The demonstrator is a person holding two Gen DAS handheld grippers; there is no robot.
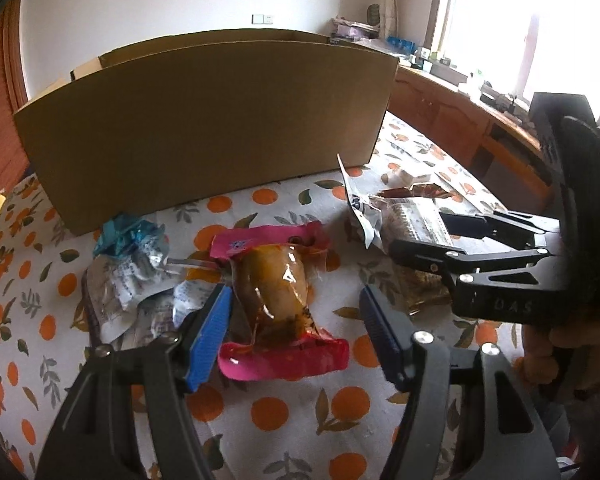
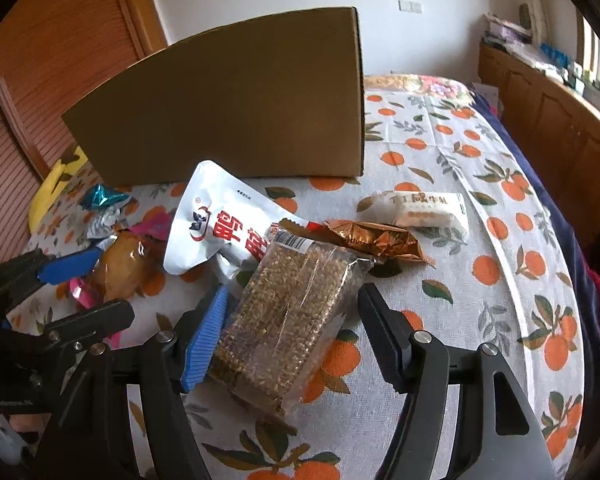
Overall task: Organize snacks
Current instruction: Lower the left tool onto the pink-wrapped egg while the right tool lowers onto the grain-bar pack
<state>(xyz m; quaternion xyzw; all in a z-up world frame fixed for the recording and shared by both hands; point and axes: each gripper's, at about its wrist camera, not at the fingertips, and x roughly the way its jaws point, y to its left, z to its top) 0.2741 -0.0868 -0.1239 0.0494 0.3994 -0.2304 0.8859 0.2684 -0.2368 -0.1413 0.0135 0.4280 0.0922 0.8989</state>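
Snacks: we see sealed packets scattered on the orange-print cloth of the tabletop (image 2: 479,184), in front of the tall brown cardboard box (image 1: 204,120).
Pink packet: the pink-ended clear wrapper with a brown glossy lump inside (image 1: 278,292) lies at centre of the left wrist view; we judge it light, soft and slippery on its film, best taken across the bulging middle, not the flat crimped ends.
Left gripper: the left gripper (image 1: 296,320) is spread wide, holding nothing; its blue pad touches or nearly touches the packet's left flank, the black finger stands apart on the right.
Grain bar packet: the clear rectangular pack of brown seed bars (image 2: 292,316) sits lower centre of the right wrist view; we judge it stiff, brittle, fairly light, so hold it by its long sides.
Right gripper: the right gripper (image 2: 292,336) is likewise open around that pack, not clamped.
Others: a white foil pouch with red characters (image 2: 228,228), a crumpled copper foil wrapper (image 2: 375,240) and a small white bar (image 2: 427,208) lie beyond.
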